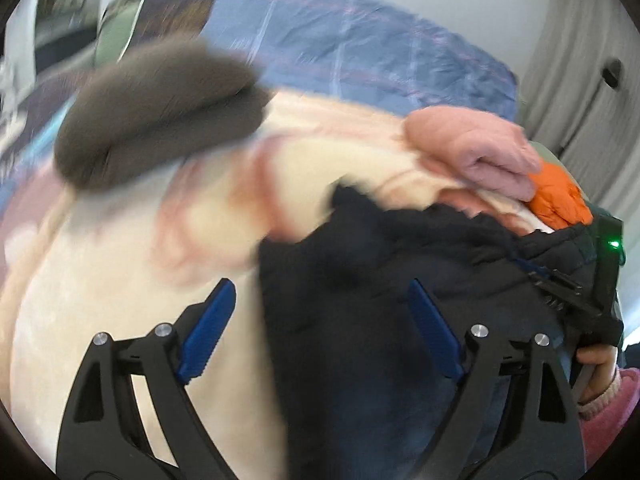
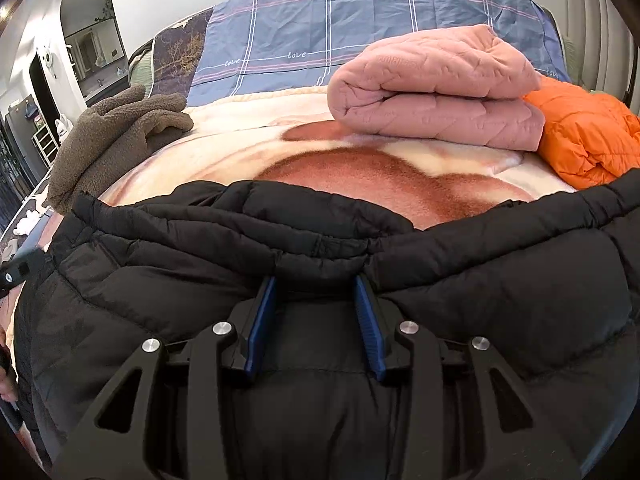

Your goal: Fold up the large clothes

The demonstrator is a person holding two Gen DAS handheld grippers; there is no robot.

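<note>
Pinching the black puffer jacket (image 2: 320, 240), the right hand-held gripper (image 2: 316, 284) sits at its bunched edge.

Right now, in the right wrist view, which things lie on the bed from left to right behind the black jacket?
Brown fleece garment → folded pink quilted item → orange puffer jacket. All three lie on the cream and brown blanket, beyond the black jacket.
</note>
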